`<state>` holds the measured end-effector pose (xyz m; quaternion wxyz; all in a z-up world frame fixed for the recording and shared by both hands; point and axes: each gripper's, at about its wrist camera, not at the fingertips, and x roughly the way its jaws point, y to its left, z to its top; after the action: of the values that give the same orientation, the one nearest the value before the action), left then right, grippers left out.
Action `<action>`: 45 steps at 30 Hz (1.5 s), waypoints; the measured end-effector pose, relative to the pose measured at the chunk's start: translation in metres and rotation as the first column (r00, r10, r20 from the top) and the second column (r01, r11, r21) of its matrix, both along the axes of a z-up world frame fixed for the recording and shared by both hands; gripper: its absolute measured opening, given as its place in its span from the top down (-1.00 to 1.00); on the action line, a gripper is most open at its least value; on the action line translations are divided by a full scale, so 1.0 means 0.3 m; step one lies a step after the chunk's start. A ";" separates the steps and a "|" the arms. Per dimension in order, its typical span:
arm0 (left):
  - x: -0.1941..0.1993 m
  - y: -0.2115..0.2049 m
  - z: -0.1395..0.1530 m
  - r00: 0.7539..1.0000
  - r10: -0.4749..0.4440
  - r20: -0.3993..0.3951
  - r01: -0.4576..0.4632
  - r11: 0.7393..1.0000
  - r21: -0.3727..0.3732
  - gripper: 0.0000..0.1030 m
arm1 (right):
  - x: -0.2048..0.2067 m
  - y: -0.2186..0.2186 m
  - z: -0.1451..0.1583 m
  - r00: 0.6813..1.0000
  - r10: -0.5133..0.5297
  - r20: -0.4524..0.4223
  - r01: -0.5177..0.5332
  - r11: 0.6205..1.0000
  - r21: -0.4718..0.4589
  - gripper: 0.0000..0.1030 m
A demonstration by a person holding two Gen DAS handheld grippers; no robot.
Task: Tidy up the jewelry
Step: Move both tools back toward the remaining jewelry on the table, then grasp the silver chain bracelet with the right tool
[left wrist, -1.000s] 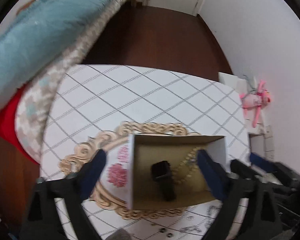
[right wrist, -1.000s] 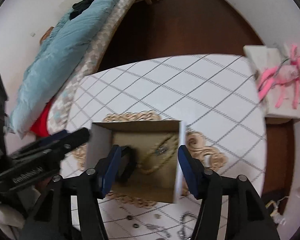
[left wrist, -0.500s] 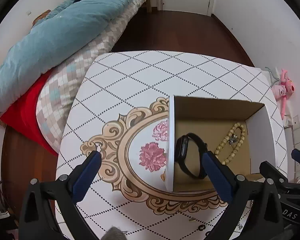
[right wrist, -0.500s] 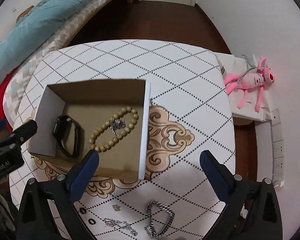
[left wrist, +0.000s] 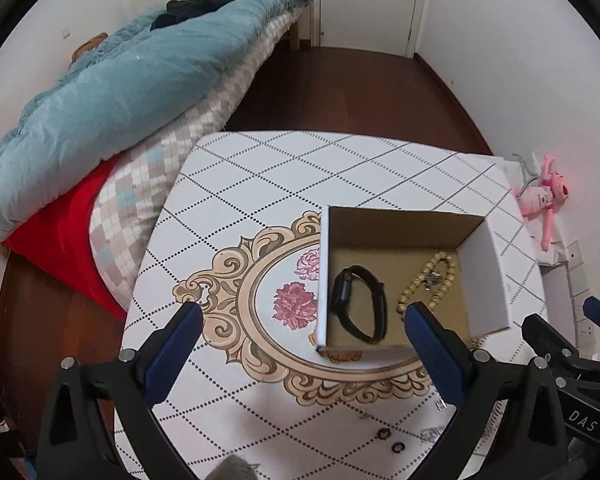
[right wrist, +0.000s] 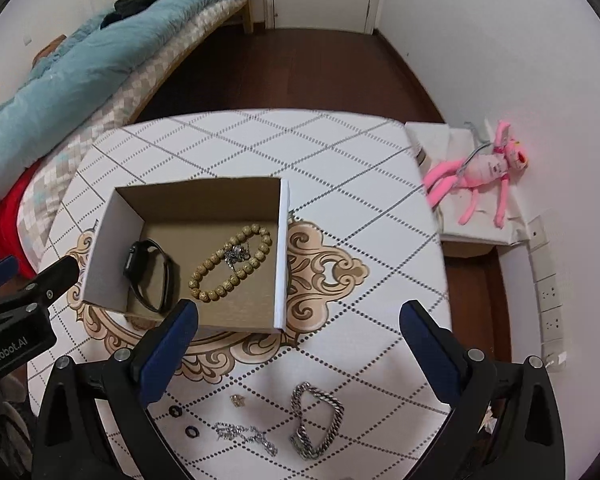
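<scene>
Left gripper (left wrist: 298, 326): jaws spread wide, nothing between them, held above the table (left wrist: 260, 168) at the lower centre of the left wrist view. Right gripper (right wrist: 298, 326): likewise wide apart and empty, low in the right wrist view.

An open cardboard box (right wrist: 282, 248) stands on the table, left of centre in the right wrist view. Inside lie a black smartwatch (right wrist: 150, 274) by the left wall, a wooden bead bracelet (right wrist: 230, 262) to its right, and a small silver piece (right wrist: 236, 254) resting within the bracelet's loop.

Loose items remain on the table at the bottom of the right wrist view, between the right gripper's fingers: a heavy silver chain bracelet (right wrist: 316, 426), a thin silver chain (right wrist: 246, 436) to its left, two small dark rings (right wrist: 182, 422), and a small gold-coloured piece (right wrist: 238, 400).

A pink plush toy (right wrist: 480, 172) lies at the right edge, off the table.
</scene>
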<state>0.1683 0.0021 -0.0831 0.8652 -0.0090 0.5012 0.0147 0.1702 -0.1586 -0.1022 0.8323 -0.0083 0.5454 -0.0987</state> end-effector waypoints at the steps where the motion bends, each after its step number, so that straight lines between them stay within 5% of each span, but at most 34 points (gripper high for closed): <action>1: -0.012 -0.003 0.012 1.000 -0.003 0.009 0.003 1.000 -0.001 -1.00 | -0.012 0.001 0.019 1.000 0.000 0.013 0.000 1.000 -0.002 -0.98; 11: -0.145 -0.007 0.142 0.996 -0.017 0.087 0.020 0.999 -0.035 -1.00 | -0.155 0.004 0.170 0.992 -0.007 0.124 0.009 1.000 -0.017 -0.98; 20: -0.221 -0.009 0.199 0.996 -0.017 0.088 0.022 0.999 -0.048 -1.00 | -0.259 -0.006 0.262 0.986 -0.018 0.164 0.008 0.998 0.062 -0.98; 24: -0.243 -0.017 0.121 0.999 -0.013 0.049 0.014 1.000 -0.019 -1.00 | -0.283 -0.054 0.190 0.994 -0.054 0.091 0.047 0.996 0.078 -0.98; 30: -0.253 -0.033 -0.110 0.996 -0.012 -0.087 0.016 0.999 0.041 -1.00 | -0.310 -0.155 -0.060 0.990 -0.120 -0.075 0.129 0.985 0.115 -0.97; 39: -0.303 -0.084 -0.351 0.972 -0.033 -0.234 0.043 0.998 0.035 -0.98 | -0.346 -0.231 -0.333 0.966 -0.161 -0.203 0.188 0.975 0.121 -0.45; 45: -0.313 -0.134 -0.370 0.969 -0.061 -0.240 0.072 0.997 0.039 -0.98 | -0.340 -0.188 -0.356 0.980 -0.120 -0.161 0.129 0.990 0.052 -0.04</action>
<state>0.0744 -0.0381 -0.1941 0.7986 0.0303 0.6011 -0.0014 0.0681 -0.2149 -0.2089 0.7788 0.0439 0.6116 -0.1326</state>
